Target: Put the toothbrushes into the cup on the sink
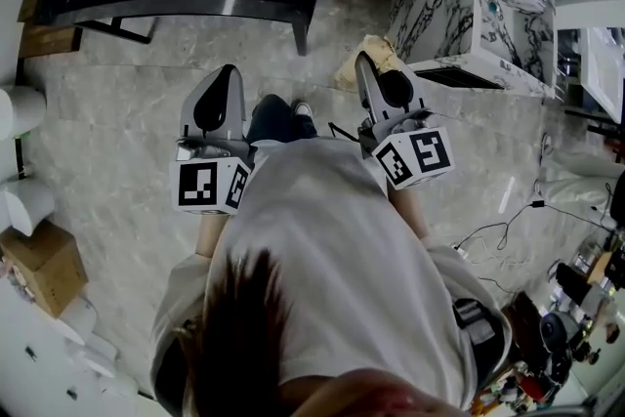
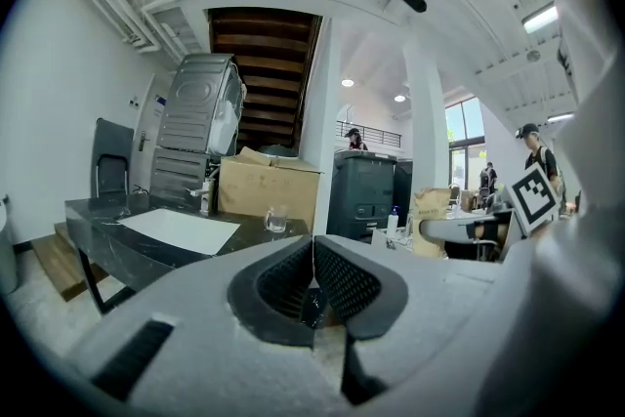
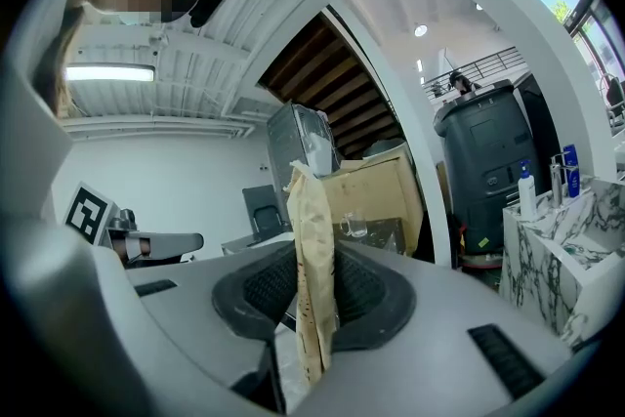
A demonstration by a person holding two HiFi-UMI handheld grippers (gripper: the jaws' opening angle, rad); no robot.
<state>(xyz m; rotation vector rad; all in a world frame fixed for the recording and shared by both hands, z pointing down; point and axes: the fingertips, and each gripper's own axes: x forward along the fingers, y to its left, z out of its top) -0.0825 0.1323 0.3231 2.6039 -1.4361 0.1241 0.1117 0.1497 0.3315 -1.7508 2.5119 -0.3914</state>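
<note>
Two grippers pointed level: your right gripper (image 3: 317, 293) clamped a tan paper packet (image 3: 313, 229), your left gripper (image 2: 312, 283) sat with jaws together, and the marble sink unit (image 1: 469, 15) stood at your two o'clock.

No word, brand or number can be read anywhere — only coded black square patterns, on the left white cube (image 1: 208, 186) and the right white cube (image 1: 415, 157).

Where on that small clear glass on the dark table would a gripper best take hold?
Likely around its middle, coming in level from the side. The small clear glass stands upright on the dark table, with free space beside it, and its straight walls offer two opposite faces.
</note>
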